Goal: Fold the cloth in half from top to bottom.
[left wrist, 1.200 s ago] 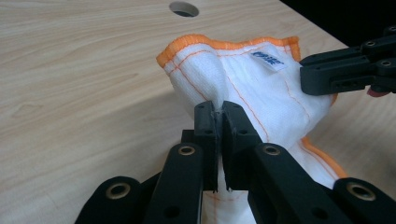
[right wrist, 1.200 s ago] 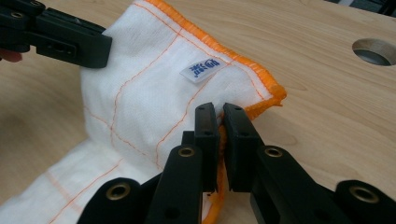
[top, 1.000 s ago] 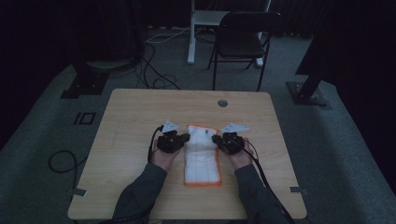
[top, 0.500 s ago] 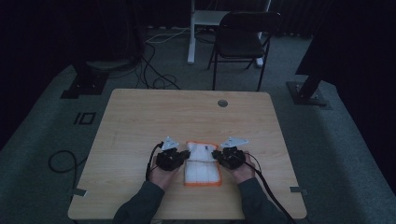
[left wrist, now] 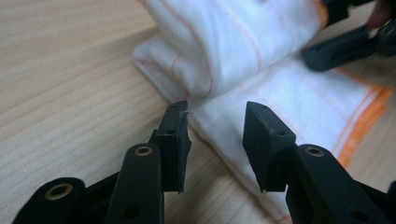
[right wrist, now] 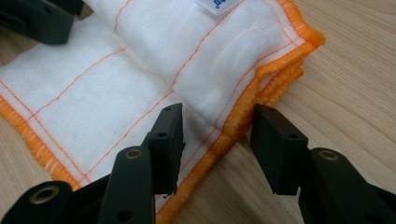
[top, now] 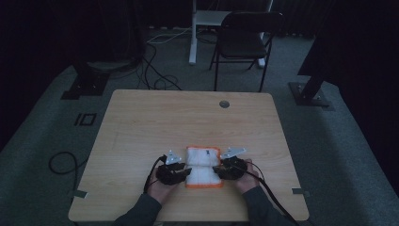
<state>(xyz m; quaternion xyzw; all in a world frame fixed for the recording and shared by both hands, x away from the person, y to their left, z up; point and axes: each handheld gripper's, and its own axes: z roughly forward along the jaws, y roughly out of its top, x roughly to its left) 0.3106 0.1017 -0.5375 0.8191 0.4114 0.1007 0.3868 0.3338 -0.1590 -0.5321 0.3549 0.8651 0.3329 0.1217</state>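
A white cloth (top: 203, 165) with orange hems lies folded on the wooden table (top: 188, 117), near its front edge. My left gripper (top: 186, 172) rests at the cloth's left edge and my right gripper (top: 217, 169) at its right edge. In the left gripper view the jaws (left wrist: 215, 109) have just been opening; they stand apart over the cloth (left wrist: 243, 42) where its upper layer rolls over the lower, pressing nothing. The right gripper (right wrist: 218, 112) has likewise just been opening, its jaws straddling the orange hem of the cloth (right wrist: 140, 70) without gripping it.
A round cable hole (top: 224, 104) sits near the table's far edge. Behind the table stand a dark folding chair (top: 244, 40), a white desk leg (top: 193, 33) and floor cables (top: 150, 75). Black stand bases (top: 310, 94) flank the table.
Both hands drew toward the table's front edge, bringing the cloth's far part over the near part, so it lies shorter. Both grippers then opened and let go of the cloth.
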